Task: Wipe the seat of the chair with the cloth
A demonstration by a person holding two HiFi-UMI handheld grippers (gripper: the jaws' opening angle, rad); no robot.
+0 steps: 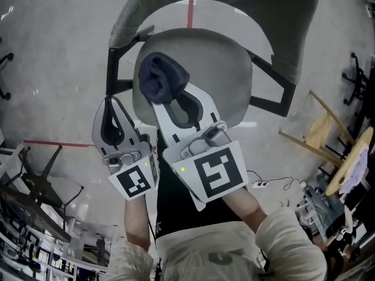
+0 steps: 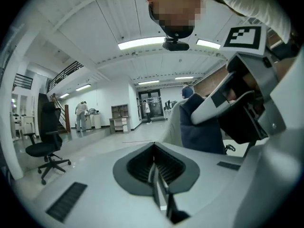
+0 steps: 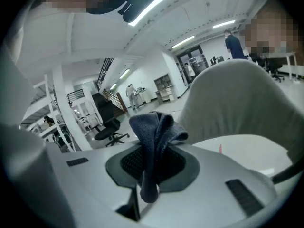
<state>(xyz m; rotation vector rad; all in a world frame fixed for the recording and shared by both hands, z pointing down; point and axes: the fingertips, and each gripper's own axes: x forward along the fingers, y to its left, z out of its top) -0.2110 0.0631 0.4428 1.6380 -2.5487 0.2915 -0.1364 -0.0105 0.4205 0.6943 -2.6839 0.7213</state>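
Right gripper [image 1: 161, 98] clamping dark blue cloth [image 1: 163, 76] over chair seat [image 1: 222, 69]; left gripper [image 1: 110, 107] hovering alongside, jaws closed, empty.

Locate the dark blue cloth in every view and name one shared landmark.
Head view: cloth upper centre, over the grey chair's seat.
Left gripper view: right of centre, under a white jaw.
Right gripper view: centre, clamped between the jaws.
Landmark: the grey chair, seen beside the cloth in all three.

Navy cloth [image 1: 161, 75], pale grey chair seat [image 1: 228, 63], red line [image 1: 190, 13] on grey floor [image 1: 53, 57]
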